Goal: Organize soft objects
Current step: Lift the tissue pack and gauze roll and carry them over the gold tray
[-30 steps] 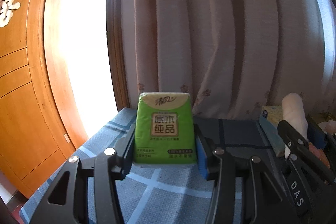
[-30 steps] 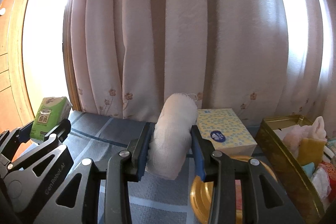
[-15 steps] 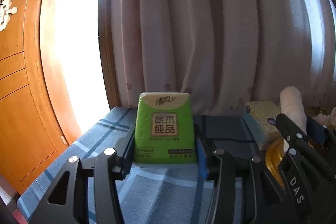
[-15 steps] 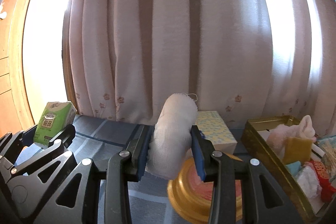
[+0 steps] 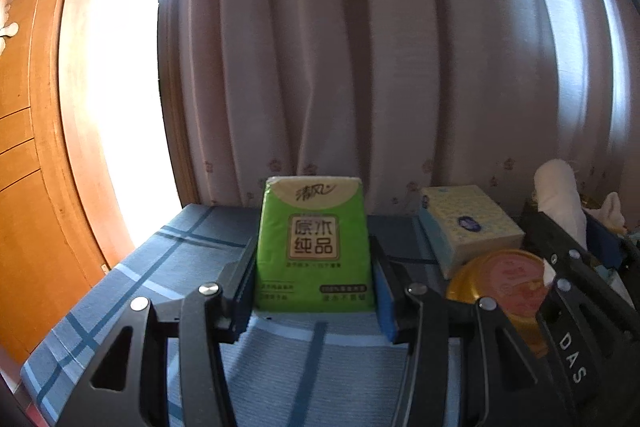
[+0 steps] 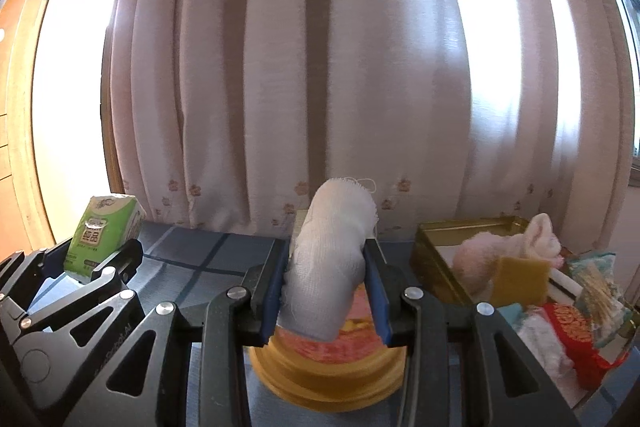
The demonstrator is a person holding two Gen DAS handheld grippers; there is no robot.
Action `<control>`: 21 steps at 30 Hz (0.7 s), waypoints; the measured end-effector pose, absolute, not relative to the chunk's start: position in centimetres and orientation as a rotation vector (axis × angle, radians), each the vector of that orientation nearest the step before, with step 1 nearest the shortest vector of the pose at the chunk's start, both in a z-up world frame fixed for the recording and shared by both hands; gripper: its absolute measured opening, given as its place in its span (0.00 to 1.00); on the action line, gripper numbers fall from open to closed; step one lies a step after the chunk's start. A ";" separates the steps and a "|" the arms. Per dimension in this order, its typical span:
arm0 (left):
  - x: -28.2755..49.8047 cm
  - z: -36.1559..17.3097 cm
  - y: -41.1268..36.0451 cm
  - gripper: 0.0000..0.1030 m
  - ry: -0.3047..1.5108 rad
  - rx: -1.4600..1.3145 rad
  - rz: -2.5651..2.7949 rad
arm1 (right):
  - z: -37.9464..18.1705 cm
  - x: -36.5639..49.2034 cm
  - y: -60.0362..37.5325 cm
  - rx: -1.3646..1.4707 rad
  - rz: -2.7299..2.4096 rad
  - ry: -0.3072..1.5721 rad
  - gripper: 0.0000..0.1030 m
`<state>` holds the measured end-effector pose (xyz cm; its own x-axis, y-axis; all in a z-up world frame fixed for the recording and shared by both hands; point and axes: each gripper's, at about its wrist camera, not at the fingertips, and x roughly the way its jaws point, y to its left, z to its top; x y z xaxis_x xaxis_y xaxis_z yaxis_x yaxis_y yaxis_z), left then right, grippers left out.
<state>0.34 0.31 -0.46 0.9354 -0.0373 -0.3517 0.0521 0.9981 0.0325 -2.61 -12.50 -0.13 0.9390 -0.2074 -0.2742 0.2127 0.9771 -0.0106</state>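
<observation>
The left hand-held gripper [image 5: 314,291] was clenched on the green tissue pack [image 5: 314,243], which stood upright between its blue pads above the blue checked cloth of the table [image 5: 168,267], and this pack carried the clearest writing: the brand 清风 in script on the pale top band and the large characters 原木纯品 in a framed box below, while the small lines under them were too fine to read. The pads pressed only the lower part of the pack, so I judged that a fast swing could tilt the soft pack or let it slip out. Just to the right lay a yellow patterned tissue box [image 5: 468,223] with a round blue logo that I could not read, and near it a round gold tin [image 6: 328,367] with a red printed lid whose text was blurred. The right hand-held gripper [image 6: 326,291] was grasping a white gauze roll [image 6: 332,259] directly above this tin; its frayed end and loose threads could catch on something, and the squeezed roll could slide down. On the black body of this gripper the letters DAS were readable in the left view. At the far right stood the gold box [image 6: 436,247], already crowded with a pink plush toy [image 6: 504,247], so new pieces could spill over its rim
</observation>
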 end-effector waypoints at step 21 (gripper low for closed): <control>-1.6 -0.9 -5.2 0.48 0.343 0.071 -0.137 | 0.0 -6.1 -17.4 0.018 -0.305 0.257 0.39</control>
